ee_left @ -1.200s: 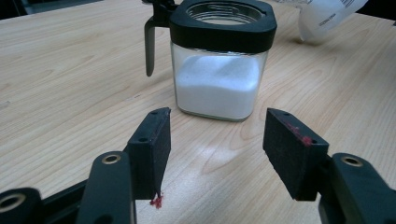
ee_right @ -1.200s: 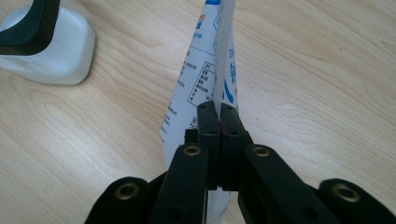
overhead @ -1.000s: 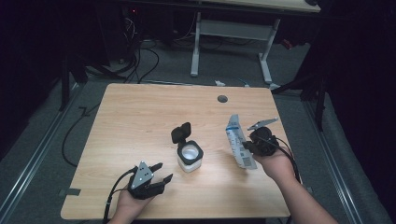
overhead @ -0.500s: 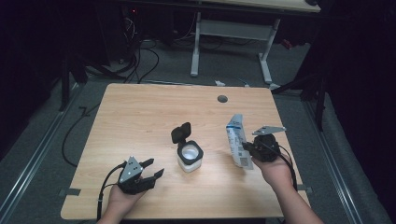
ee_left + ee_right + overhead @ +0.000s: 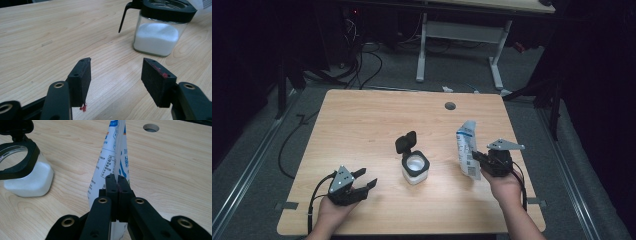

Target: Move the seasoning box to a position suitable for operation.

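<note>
Pinching the white pouch upright, the right claw is kept beside the open-lidded jar, probably for refilling; left claw is spread, empty.

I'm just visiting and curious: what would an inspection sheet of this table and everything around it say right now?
Surface: wooden table, with a round hole near its far edge.
Job's things: glass jar partly filled with white powder, black lid flipped open; white and blue bag held upright to the jar's right.
Clutter: nothing seen on the table.
Grippers: left gripper open, holding nothing, near the front edge; right gripper shut on the bag.
Cables: one trails from each gripper; more cables lie on the floor behind the table.
Surroundings: dark room, grey floor, the white legs of another desk beyond.
</note>
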A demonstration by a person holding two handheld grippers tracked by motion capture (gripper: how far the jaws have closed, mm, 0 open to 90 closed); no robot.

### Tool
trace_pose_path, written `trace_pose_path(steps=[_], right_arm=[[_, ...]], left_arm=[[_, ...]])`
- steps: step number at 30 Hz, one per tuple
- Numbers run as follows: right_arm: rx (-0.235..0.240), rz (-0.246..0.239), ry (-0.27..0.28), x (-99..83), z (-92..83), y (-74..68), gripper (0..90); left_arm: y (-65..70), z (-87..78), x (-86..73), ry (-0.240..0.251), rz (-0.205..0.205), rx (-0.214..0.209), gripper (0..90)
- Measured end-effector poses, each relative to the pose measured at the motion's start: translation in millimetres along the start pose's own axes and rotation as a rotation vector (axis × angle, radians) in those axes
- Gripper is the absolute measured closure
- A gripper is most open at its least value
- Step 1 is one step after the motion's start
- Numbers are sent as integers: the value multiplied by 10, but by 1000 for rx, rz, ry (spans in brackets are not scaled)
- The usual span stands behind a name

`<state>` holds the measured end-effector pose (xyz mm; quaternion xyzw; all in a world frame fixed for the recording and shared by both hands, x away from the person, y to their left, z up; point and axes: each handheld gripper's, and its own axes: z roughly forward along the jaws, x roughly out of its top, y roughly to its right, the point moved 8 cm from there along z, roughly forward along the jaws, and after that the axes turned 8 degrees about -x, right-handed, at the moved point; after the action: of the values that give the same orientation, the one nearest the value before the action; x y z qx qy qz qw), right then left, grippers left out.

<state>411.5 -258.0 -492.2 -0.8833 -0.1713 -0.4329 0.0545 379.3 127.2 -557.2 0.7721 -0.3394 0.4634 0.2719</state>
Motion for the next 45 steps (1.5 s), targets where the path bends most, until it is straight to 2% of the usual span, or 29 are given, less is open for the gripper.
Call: trace_pose_path(steps=[6, 14, 22, 28, 39, 42, 45], right_arm=[[-11, 7, 70, -9, 27, 4, 900], [-16, 29, 119, -1, 85, 14, 900], [-22, 78, 184, 9, 138, 49, 900], [-47, 66, 222, 36, 164, 65, 900], [-78, 72, 233, 51, 264, 125, 900], [-80, 68, 228, 1, 291, 128, 899], [-75, 85, 235, -47, 267, 139, 897]], left_arm=[[-45, -21, 13, 12, -15, 12, 416], [-54, -37, 11, 8, -15, 13, 415], [-64, -41, 2, 9, -20, 6, 412], [-51, -33, 4, 11, -20, 2, 412], [-50, -26, -2, 7, -19, 2, 412], [-45, -29, -1, 9, -18, 2, 412], [-51, -36, -1, 10, -21, 2, 412]])
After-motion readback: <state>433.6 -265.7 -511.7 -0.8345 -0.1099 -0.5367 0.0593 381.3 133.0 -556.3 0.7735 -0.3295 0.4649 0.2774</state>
